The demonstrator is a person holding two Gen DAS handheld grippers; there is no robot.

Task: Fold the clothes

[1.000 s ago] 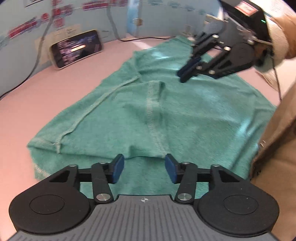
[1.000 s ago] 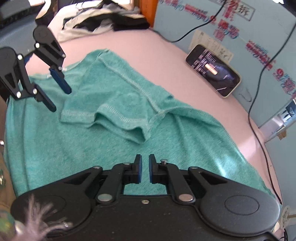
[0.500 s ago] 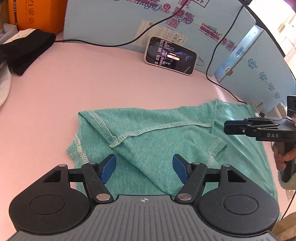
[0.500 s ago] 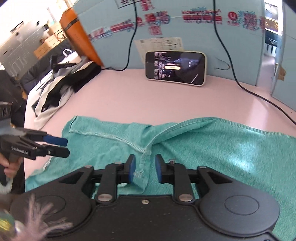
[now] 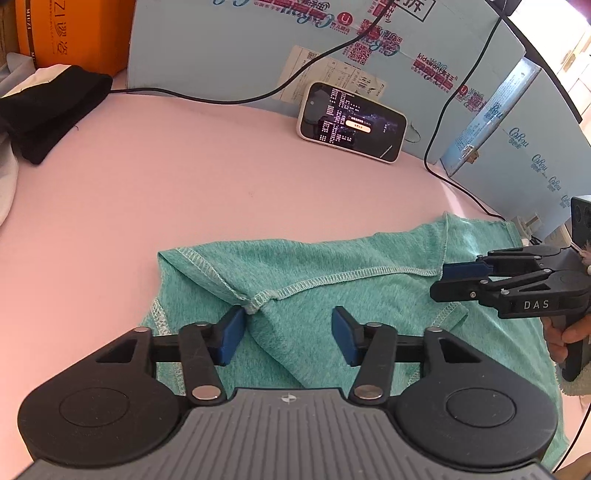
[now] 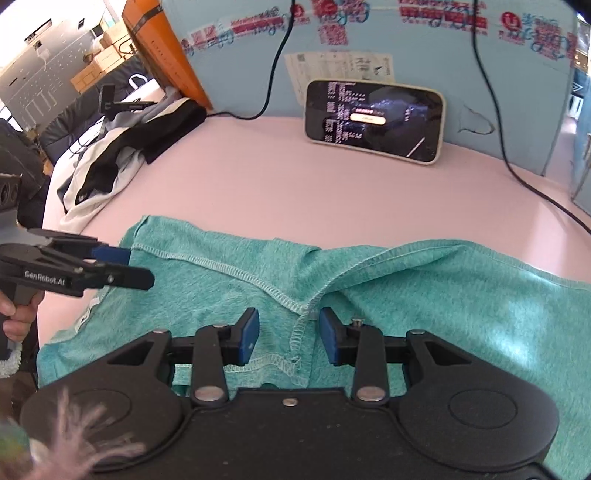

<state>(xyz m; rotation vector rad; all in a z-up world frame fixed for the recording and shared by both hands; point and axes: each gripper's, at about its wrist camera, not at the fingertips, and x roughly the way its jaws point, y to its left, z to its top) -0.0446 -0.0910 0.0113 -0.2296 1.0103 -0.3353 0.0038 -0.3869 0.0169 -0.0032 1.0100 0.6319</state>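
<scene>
Garment [image 5: 332, 280], teal, lies flat on the pink bench [image 5: 147, 192]; left gripper [image 5: 288, 332] jaws closing, right gripper [image 6: 290, 336] jaws opening, both straddling unpinched hem seams, so each should seat fully over its seam before lifting.

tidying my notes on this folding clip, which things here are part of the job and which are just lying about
Part of the job:
- teal knit shirt spread on the pink table
- left gripper, jaws closing over a hem seam
- right gripper, jaws opening, stitched hem between them

Just lying about:
- cream-cased phone propped against the blue wall
- black cables
- black and white clothes pile
- orange box
</scene>
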